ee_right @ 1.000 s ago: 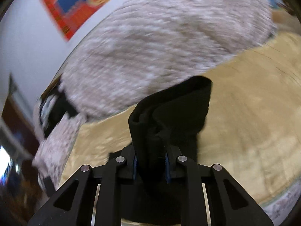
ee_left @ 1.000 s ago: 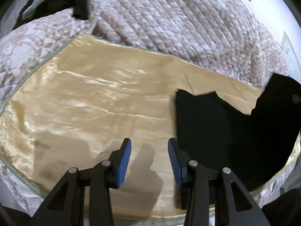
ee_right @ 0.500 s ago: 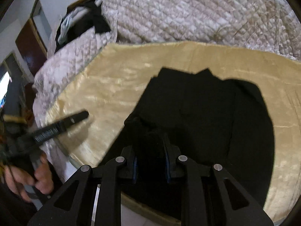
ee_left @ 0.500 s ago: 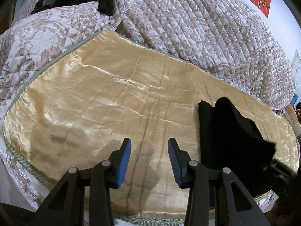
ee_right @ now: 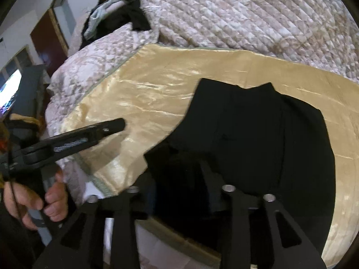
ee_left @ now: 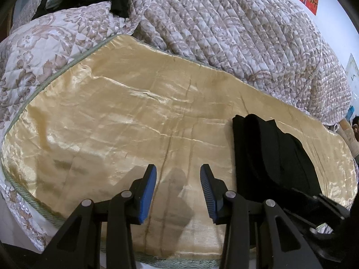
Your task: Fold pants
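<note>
A: Where do the folded black cloth pants [ee_right: 258, 139] lie?

B: On the shiny gold satin spread [ee_left: 116, 116], directly ahead of and under the right gripper [ee_right: 179, 179]. Its jaws are opening; a bunched edge of the dark fabric sits between them, though black on black hides whether the pads touch it.

A: And the other tool?

B: The left gripper [ee_left: 178, 186] hovers over bare satin, its ribbed blue pads [ee_left: 207, 186] partly apart with nothing between them. The pants lie just to its right. In the right wrist view a hand [ee_right: 33, 199] grips its handle.

A: Textures?

B: The pants are matte, layered in flat overlapping panels. The satin is creased, with a green corded edge. Beyond both tools bulges a quilted beige floral bedspread [ee_left: 235, 33], diamond-stitched and puffy.
</note>
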{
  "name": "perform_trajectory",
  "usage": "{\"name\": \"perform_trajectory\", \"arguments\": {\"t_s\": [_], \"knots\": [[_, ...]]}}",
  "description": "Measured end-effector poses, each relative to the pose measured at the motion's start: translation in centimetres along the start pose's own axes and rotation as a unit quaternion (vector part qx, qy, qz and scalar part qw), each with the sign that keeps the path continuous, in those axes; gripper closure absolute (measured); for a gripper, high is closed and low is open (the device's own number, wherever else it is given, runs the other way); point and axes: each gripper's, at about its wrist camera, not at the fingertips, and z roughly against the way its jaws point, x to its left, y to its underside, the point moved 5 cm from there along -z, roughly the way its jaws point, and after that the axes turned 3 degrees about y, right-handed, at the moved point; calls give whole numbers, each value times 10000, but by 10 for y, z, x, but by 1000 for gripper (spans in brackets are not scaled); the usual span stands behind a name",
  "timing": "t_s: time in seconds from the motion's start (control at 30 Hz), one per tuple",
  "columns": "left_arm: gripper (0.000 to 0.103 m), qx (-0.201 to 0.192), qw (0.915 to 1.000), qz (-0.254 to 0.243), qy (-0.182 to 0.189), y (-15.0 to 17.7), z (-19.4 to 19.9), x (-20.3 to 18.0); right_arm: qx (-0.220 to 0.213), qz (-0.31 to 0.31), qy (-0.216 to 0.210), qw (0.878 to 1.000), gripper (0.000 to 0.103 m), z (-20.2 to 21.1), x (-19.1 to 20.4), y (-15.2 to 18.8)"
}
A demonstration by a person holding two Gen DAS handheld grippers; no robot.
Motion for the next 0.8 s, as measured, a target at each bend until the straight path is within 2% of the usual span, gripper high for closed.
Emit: {"name": "perform_trajectory", "arguments": {"t_s": [0.13, 0.27, 0.3, 0.33, 0.4, 0.43, 0.57, 0.67, 0.73, 0.8], "knots": [[60, 5, 10000, -66, 18, 1, -1, -3, -426, -1, -458, 9980, 50, 31, 9, -7], [60, -7, 9999, -105, 73, 1, -1, -5, -940, -268, -174, 9951, 50, 63, -16, -2], [60, -13, 9999, -126, 102, 1, 0, -8, -918, -377, -13, 9951, 51, 65, -27, 2], [60, -23, 9998, -160, 153, 1, 0, -11, -806, -559, 254, 9949, 62, 62, -43, 11], [60, -36, 9993, -217, 304, 0, 1, -19, -465, -856, 466, 9942, 85, 50, -63, 29], [60, -34, 9988, -248, 414, 0, 2, -25, -302, -904, 444, 9945, 89, 43, -66, 35], [60, -23, 9970, -366, 678, -5, 5, -47, -173, -539, 87, 9984, 90, 39, -45, 36], [60, -26, 9954, -481, 833, -12, 8, -64, -303, -665, -45, 9973, 90, 46, -52, 25], [60, -10, 9939, -590, 934, -19, 8, -78, -466, -907, 113, 9947, 90, 55, -74, 16], [60, 49, 9915, -736, 1069, -29, 3, -95, -397, -1037, 517, 9925, 90, 54, -102, 1]]}}
